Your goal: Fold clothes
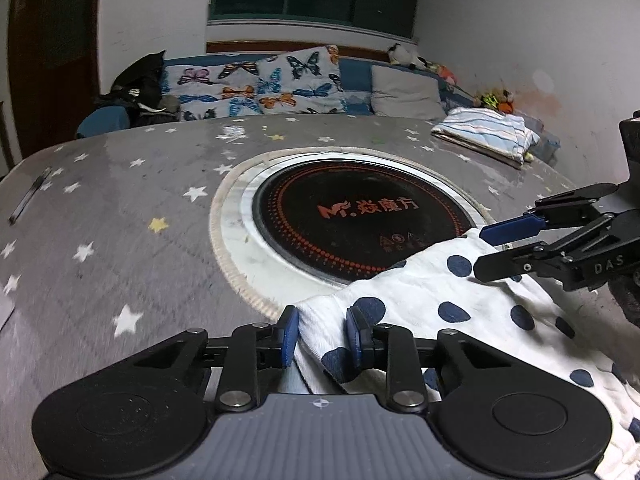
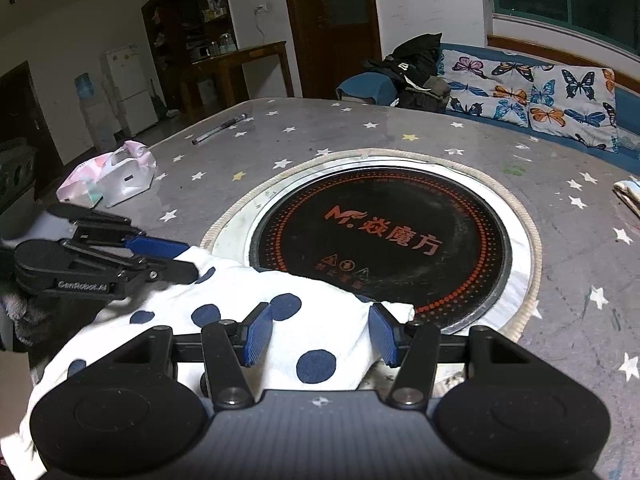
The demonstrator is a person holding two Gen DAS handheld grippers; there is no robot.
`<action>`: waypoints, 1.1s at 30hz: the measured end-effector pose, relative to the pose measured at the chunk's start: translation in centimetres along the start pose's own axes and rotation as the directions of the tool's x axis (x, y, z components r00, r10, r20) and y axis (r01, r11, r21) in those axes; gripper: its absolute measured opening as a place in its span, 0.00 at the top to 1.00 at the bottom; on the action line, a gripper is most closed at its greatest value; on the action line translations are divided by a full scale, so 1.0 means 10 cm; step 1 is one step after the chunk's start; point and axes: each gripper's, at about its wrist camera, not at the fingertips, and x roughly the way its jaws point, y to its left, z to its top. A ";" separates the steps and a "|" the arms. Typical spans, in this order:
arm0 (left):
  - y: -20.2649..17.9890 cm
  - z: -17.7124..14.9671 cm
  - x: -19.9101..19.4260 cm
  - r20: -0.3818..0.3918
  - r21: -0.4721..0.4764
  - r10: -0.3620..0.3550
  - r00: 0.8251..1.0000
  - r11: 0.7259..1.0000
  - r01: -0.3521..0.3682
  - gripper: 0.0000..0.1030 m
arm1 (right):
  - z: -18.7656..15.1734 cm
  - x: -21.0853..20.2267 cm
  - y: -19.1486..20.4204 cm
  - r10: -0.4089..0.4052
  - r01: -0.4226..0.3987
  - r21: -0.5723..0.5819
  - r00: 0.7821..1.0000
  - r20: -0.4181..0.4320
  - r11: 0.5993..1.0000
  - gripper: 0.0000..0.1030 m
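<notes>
A white garment with navy polka dots lies bunched at the near edge of the table, its far edge reaching over the rim of the round cooktop. My left gripper is shut on the garment's left corner, and the fabric fills the narrow gap between its blue pads. In the right wrist view the same gripper comes in from the left at the garment's corner. My right gripper stands wide open, with the garment's right end lying loose between its fingers. It also shows in the left wrist view as the gripper at the right.
The table has a grey cover with stars and a round black cooktop set in its middle. A folded striped cloth lies at the far right, a pen and a plastic bag at the left. A sofa with butterfly cushions stands behind.
</notes>
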 end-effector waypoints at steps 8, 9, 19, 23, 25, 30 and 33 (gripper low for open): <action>-0.03 0.22 0.29 -0.032 0.085 -0.017 0.999 0.996 0.020 0.75 | 0.00 0.01 -0.07 -0.019 0.019 0.005 1.000 -0.003 1.000 0.47; -0.02 0.24 0.31 -0.032 0.084 -0.015 0.999 0.996 0.018 0.75 | 0.00 0.01 -0.08 -0.022 0.022 0.006 1.000 -0.004 1.000 0.47; 0.01 0.41 0.47 -0.030 0.053 0.006 1.000 0.999 -0.004 0.68 | 0.08 0.08 -0.23 -0.040 0.039 0.030 0.999 0.014 0.999 0.47; 0.04 0.37 0.27 -0.004 0.004 0.009 1.000 1.000 -0.009 0.54 | 0.11 0.18 -0.27 -0.037 0.037 0.034 0.999 0.003 0.999 0.47; 0.04 0.33 0.13 0.014 -0.009 0.011 1.000 1.000 -0.011 0.47 | 0.12 0.21 -0.28 -0.038 0.038 0.035 0.999 -0.002 0.999 0.47; 0.03 0.15 -0.22 0.032 -0.054 0.012 0.999 0.998 -0.011 0.40 | 0.11 0.23 -0.26 -0.040 0.040 0.035 0.999 -0.006 0.999 0.47; 0.00 0.02 -0.41 0.032 -0.077 0.003 0.999 0.997 0.000 0.34 | 0.10 0.22 -0.23 -0.043 0.043 0.024 0.999 -0.010 0.999 0.47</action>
